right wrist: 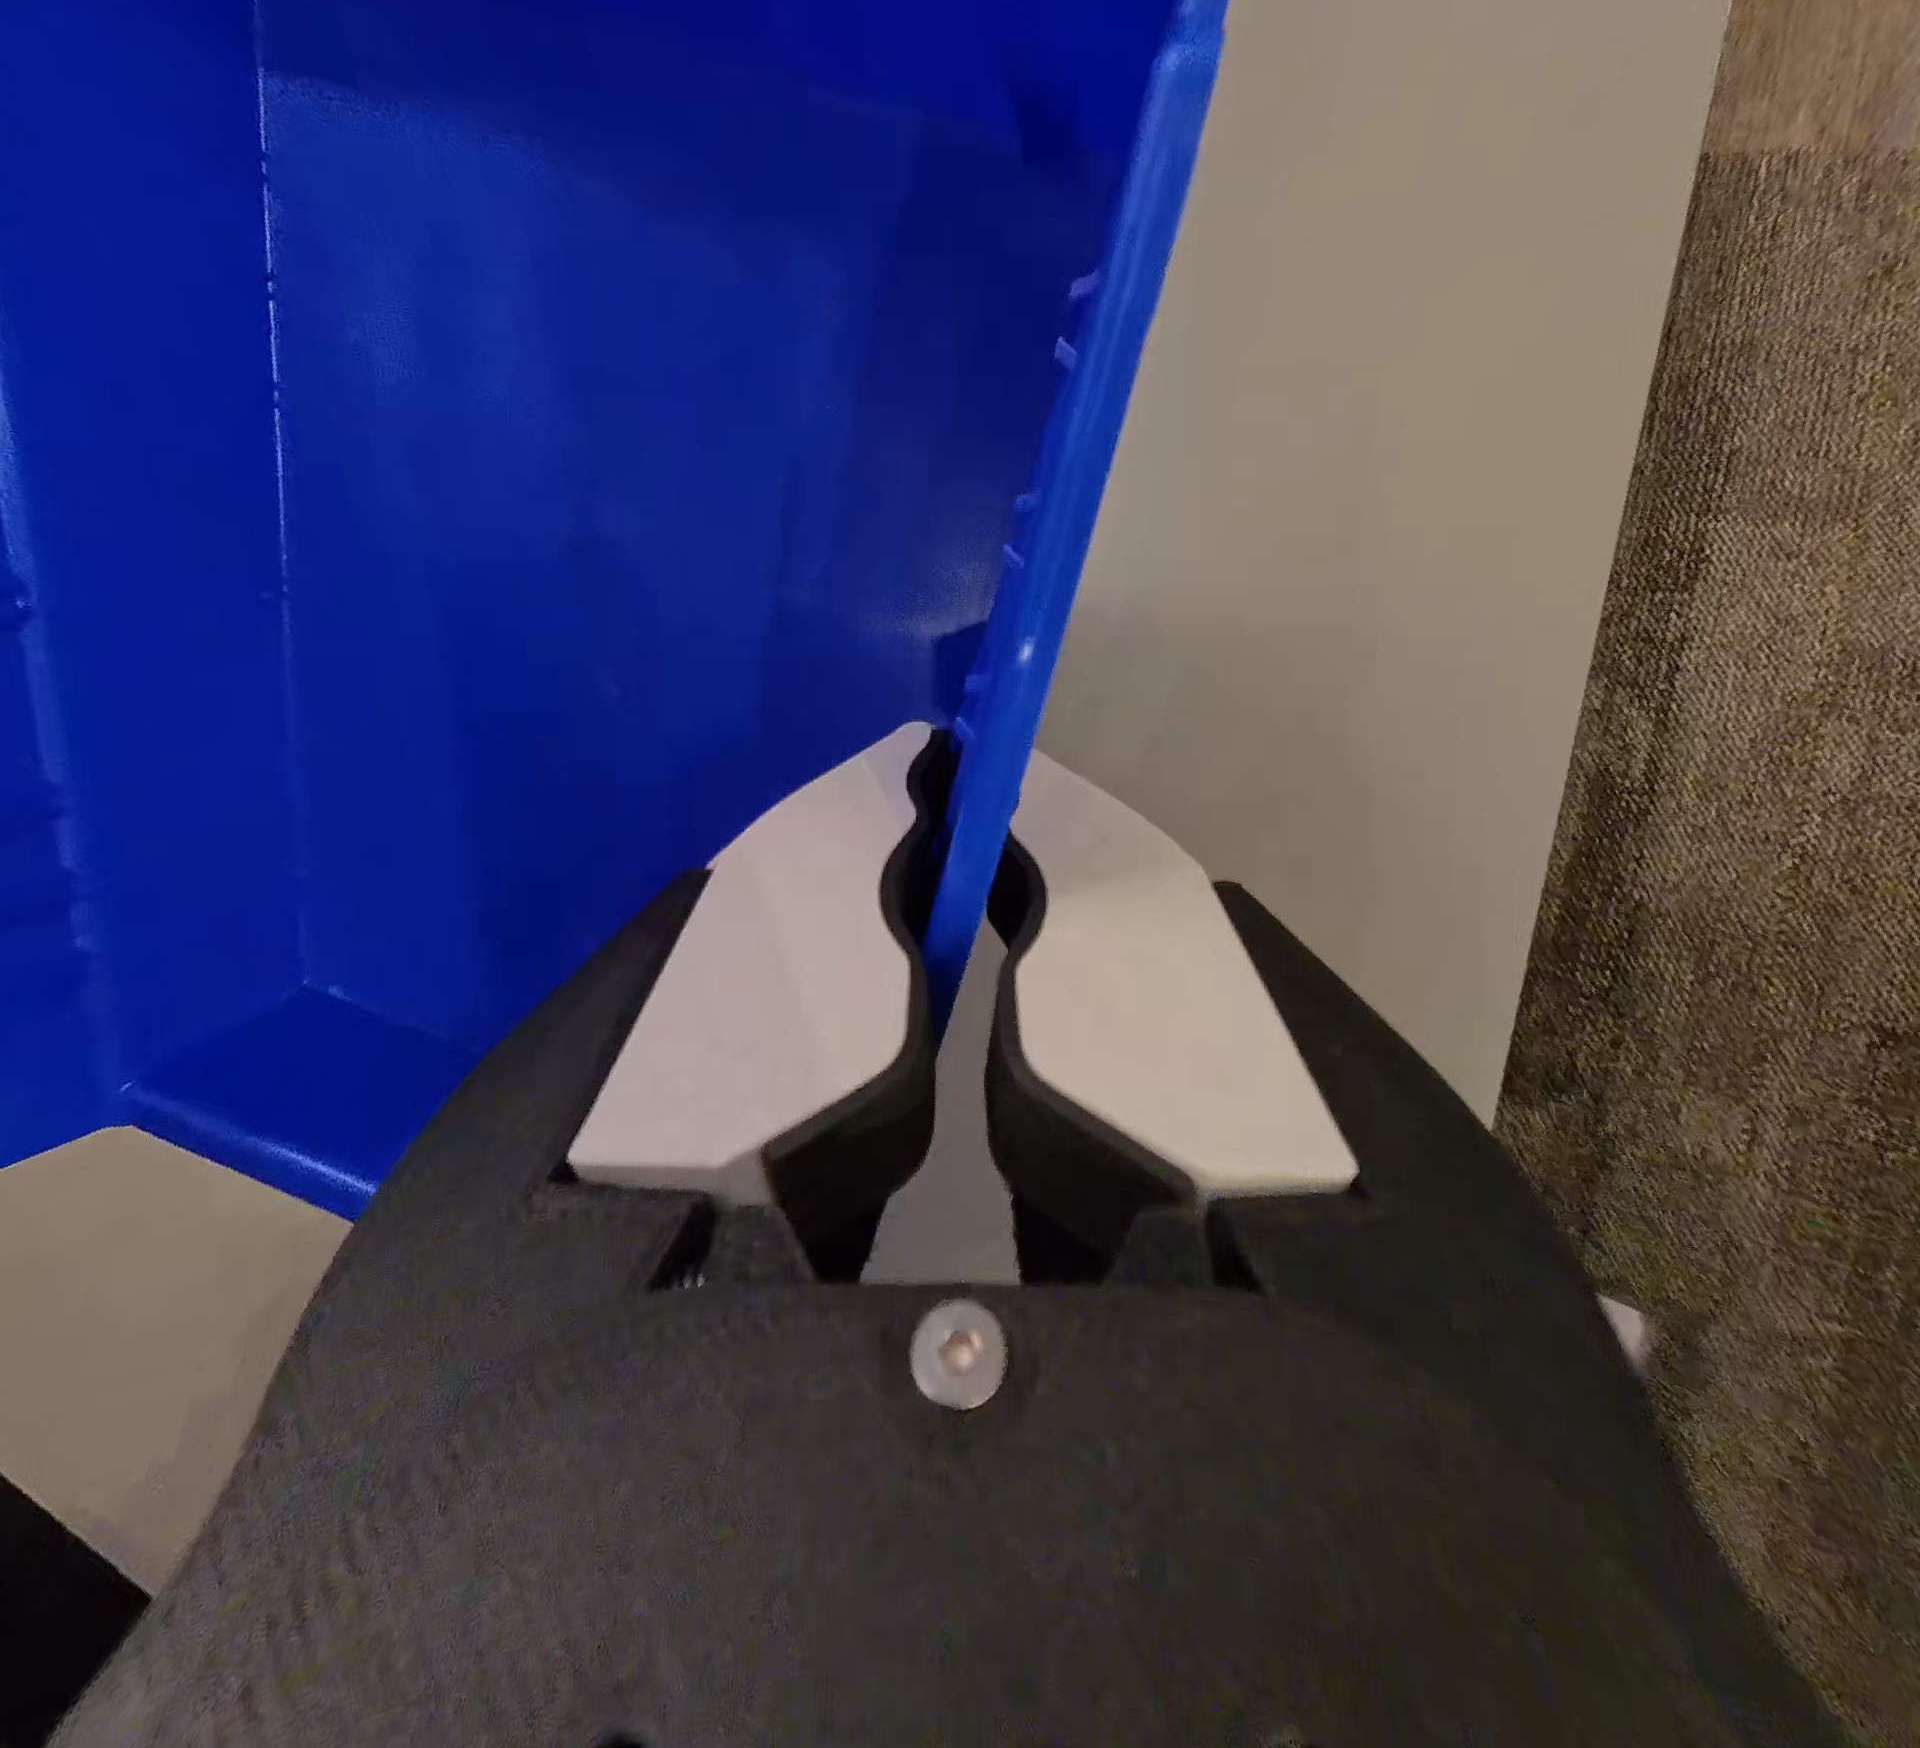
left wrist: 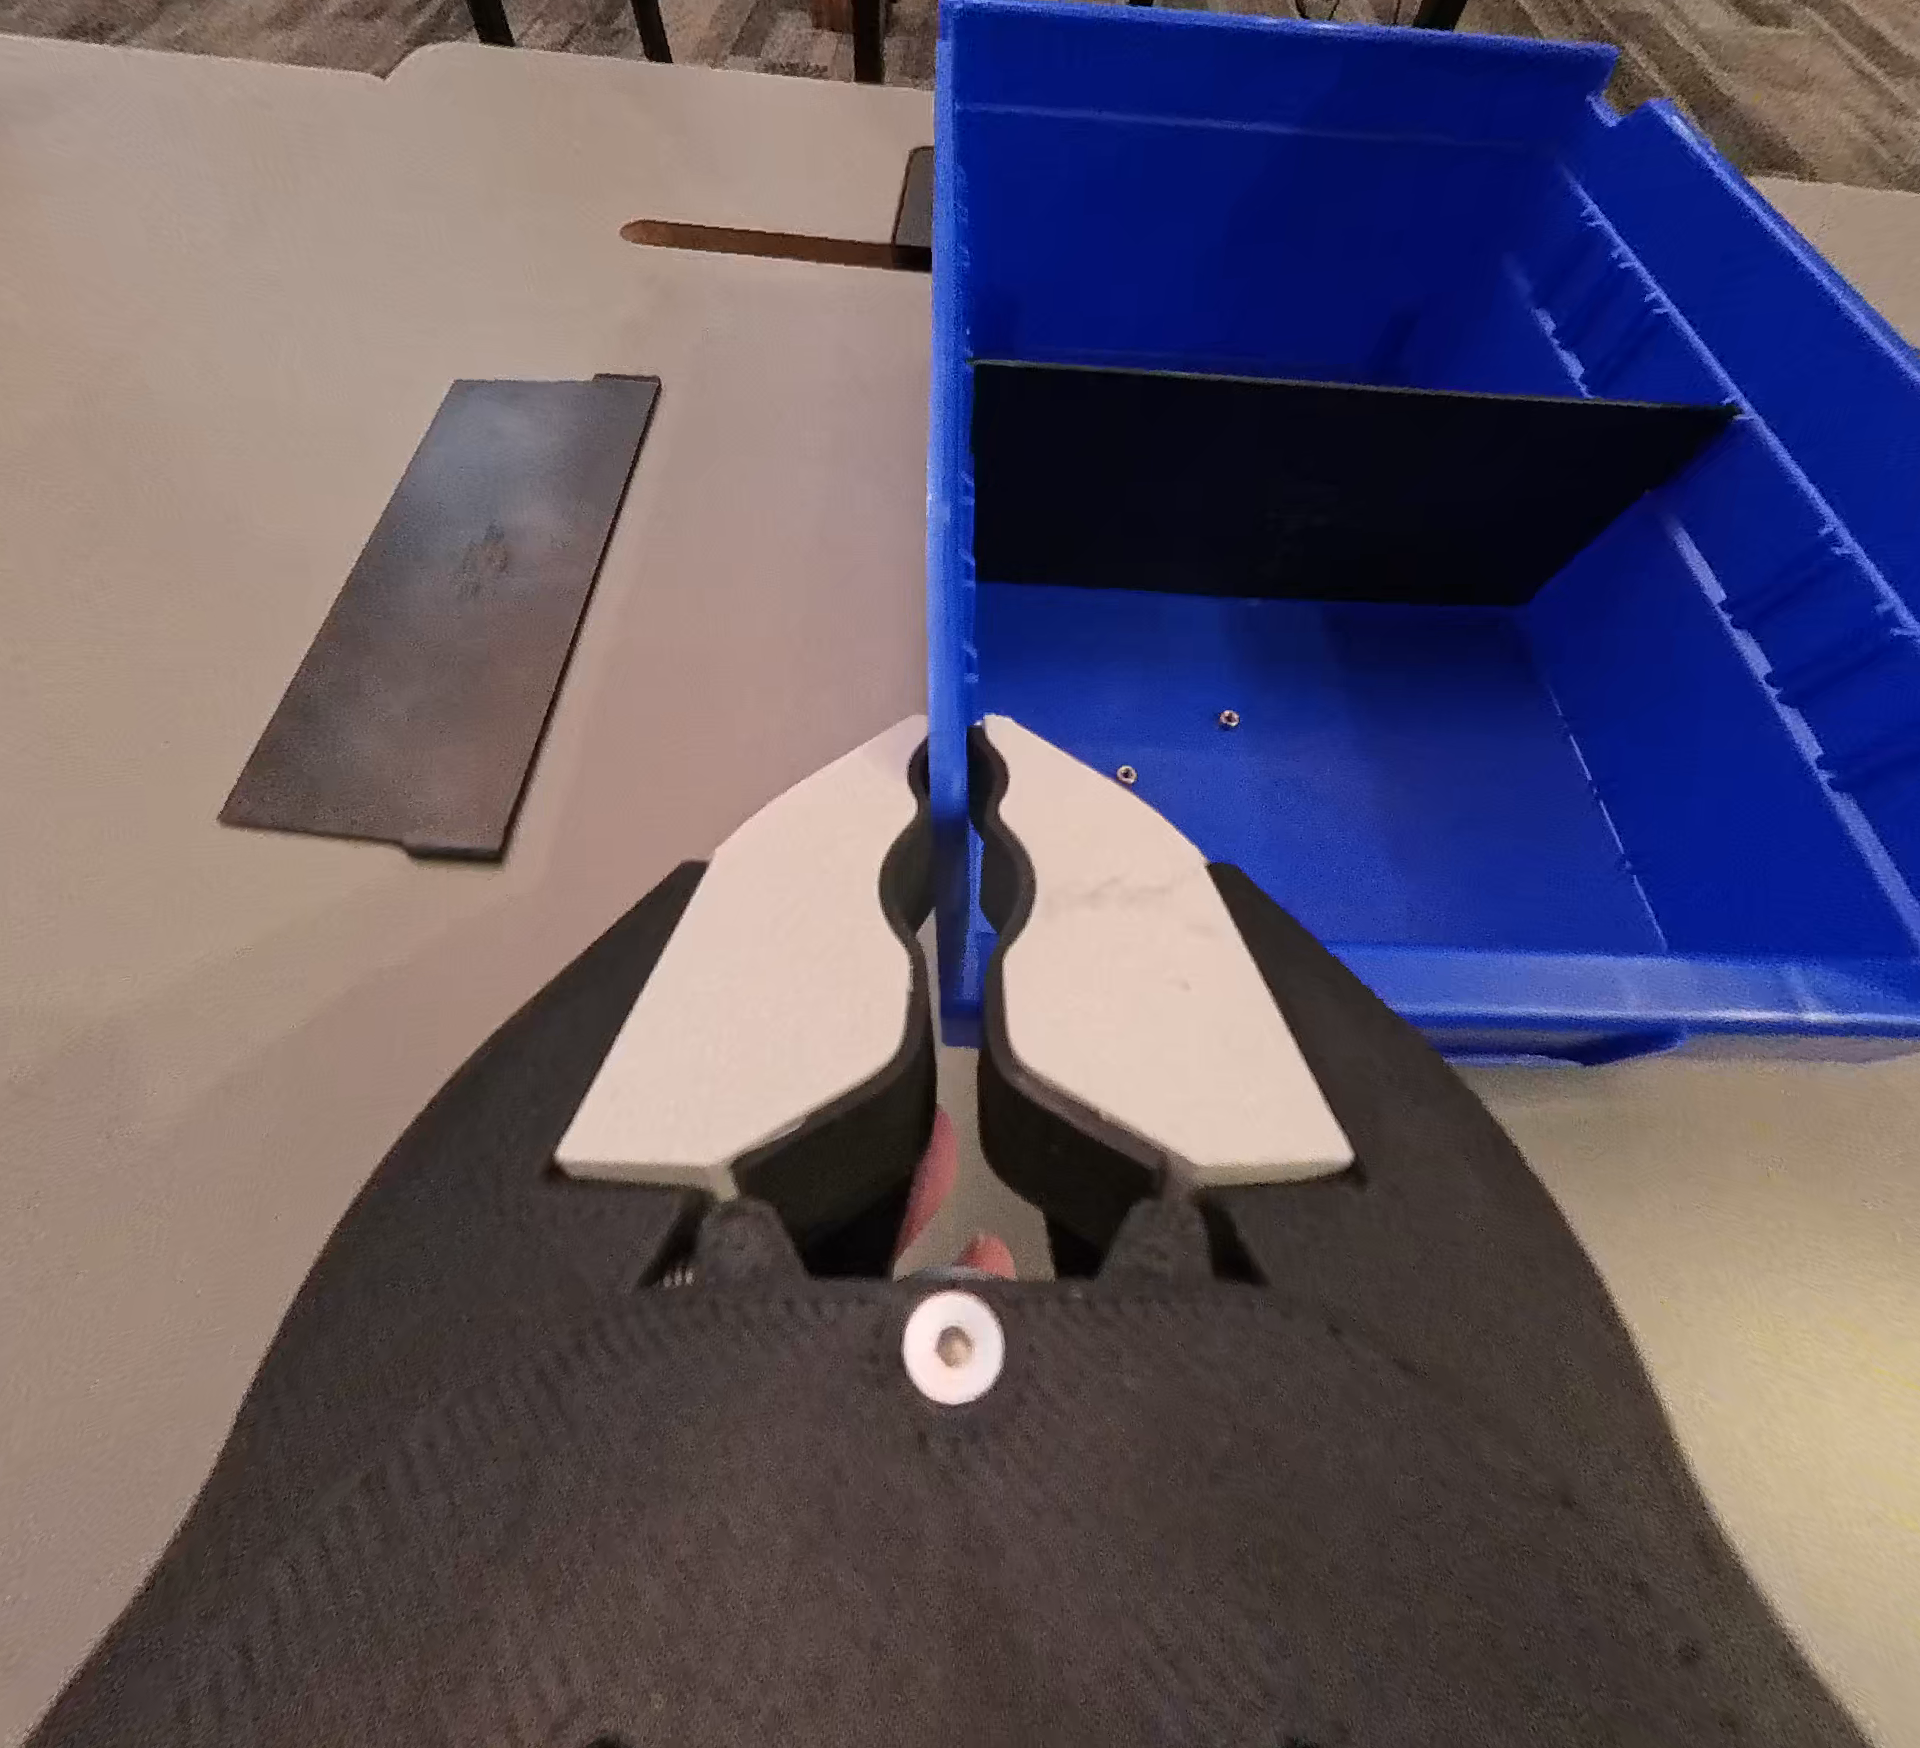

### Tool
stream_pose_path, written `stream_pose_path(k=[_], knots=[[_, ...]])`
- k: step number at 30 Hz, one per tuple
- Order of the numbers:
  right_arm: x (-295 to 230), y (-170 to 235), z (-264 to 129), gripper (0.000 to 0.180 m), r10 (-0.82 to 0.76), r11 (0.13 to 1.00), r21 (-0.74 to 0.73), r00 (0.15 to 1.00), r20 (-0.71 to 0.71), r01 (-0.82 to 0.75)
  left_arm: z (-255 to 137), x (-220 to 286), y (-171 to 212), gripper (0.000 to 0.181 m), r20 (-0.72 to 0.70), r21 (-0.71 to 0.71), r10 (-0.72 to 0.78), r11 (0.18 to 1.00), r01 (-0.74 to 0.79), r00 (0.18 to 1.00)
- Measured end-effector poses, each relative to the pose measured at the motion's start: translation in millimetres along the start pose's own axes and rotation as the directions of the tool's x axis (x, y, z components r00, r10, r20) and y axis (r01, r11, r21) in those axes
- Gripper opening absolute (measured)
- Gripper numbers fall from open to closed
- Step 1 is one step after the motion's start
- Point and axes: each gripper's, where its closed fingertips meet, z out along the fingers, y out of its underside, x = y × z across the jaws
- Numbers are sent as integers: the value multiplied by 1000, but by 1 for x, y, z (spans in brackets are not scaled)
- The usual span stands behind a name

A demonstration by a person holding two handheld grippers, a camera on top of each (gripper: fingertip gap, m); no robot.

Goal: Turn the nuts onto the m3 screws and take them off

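A blue plastic bin (left wrist: 1714,410) stands on the grey table (left wrist: 312,244). A black divider (left wrist: 1299,483) splits it into two compartments. Two small metal nuts (left wrist: 1228,717) (left wrist: 1126,773) lie on the floor of the near compartment. My left gripper (left wrist: 948,742) is shut on the bin's left wall, near its front corner. In the right wrist view my right gripper (right wrist: 971,763) is shut on the bin's (right wrist: 520,348) right wall, whose rim (right wrist: 1101,410) runs away between the pads. No screws are in view.
A flat black plate (left wrist: 447,618) lies on the table left of the bin. A slot (left wrist: 769,242) is cut into the table behind it. The table edge (right wrist: 1590,659) and carpet lie right of the bin. Chair and table legs stand beyond the far edge. The left gripper's tips are roughly 75 centimeters from the right gripper's. The left tips stand about 20 centimeters off the flat black plate (left wrist: 447,618).
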Motion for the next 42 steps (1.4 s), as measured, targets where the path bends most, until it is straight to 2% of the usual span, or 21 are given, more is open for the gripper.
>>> stream_pose_path(k=[8, 14, 16, 25, 28, 30, 34, 37, 40, 42], knots=[[17, -24, 41, 5, -68, 978, -202, 996, -65, 53, 23, -16, -11, 2, -15, -3, -41, 999, 41, 999], [32, -23, 65, 5, -81, 938, -343, 993, -81, 48, 33, -24, -16, 2, -34, -19, -12, 1000, 11, 999], [38, -22, 71, 5, -90, 922, -384, 992, -84, 51, 36, -27, -17, 2, -60, -26, -62, 998, 61, 996], [46, -27, 87, 6, -103, 898, -436, 993, -60, 67, 37, -26, -17, 2, -67, -17, -66, 998, 65, 996], [44, -34, 87, 11, -88, 920, -388, 995, -43, 65, 35, -26, -20, 5, -92, 4, -100, 995, 101, 991], [44, -45, 82, 20, -67, 948, -315, 996, -51, 47, 30, -29, -26, 16, -80, 34, -93, 995, 96, 992], [55, -66, 60, 33, -105, 982, -173, 982, -160, 77, 12, -32, -40, 26, -84, 86, -92, 991, 99, 992], [53, -87, 28, 32, -183, 983, -67, 941, -283, 171, -5, -34, -50, 36, -55, 114, -53, 992, 59, 997], [39, -108, -16, 31, -247, 956, 40, 873, -420, 289, -25, -32, -59, 35, -21, 149, -2, 989, 5, 1000], [13, -118, -45, 24, -291, 920, 102, 836, -464, 377, -37, -29, -61, 31, 1, 150, 38, 988, -38, 999]])
